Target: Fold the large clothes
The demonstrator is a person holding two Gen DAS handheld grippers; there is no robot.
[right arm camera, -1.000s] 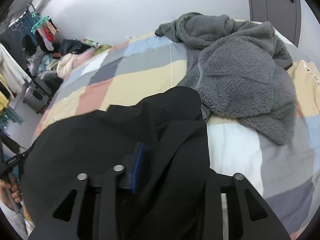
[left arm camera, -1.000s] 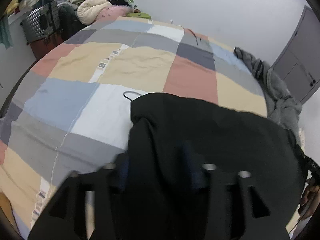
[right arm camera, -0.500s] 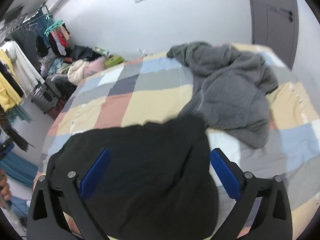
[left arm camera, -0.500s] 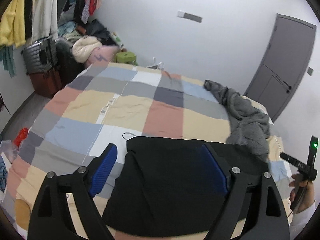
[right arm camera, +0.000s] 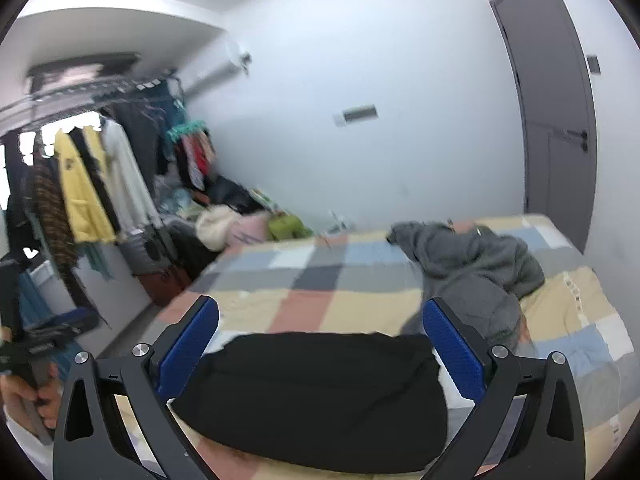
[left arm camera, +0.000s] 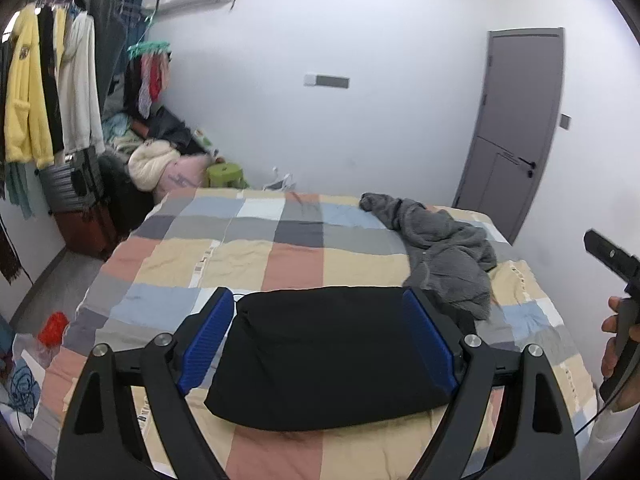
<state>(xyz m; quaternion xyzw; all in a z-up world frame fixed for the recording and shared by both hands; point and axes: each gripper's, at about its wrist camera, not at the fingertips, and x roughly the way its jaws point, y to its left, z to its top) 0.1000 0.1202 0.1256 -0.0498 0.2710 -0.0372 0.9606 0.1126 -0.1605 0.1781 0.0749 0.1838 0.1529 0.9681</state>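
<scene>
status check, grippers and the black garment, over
Left gripper open, right gripper open. Black garment folded on bed. Grey fleece beside it.

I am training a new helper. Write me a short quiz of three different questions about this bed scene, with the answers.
1. True or false: the left hand-held gripper is shut on the black garment.
2. Which garment lies unfolded on the checked bedspread? A) grey fleece B) yellow coat C) white shirt
3. Fill in: the right hand-held gripper is ____.

Key:
1. False; its jaws stand open, with the folded black garment seen between them.
2. A, the grey fleece.
3. open
</scene>
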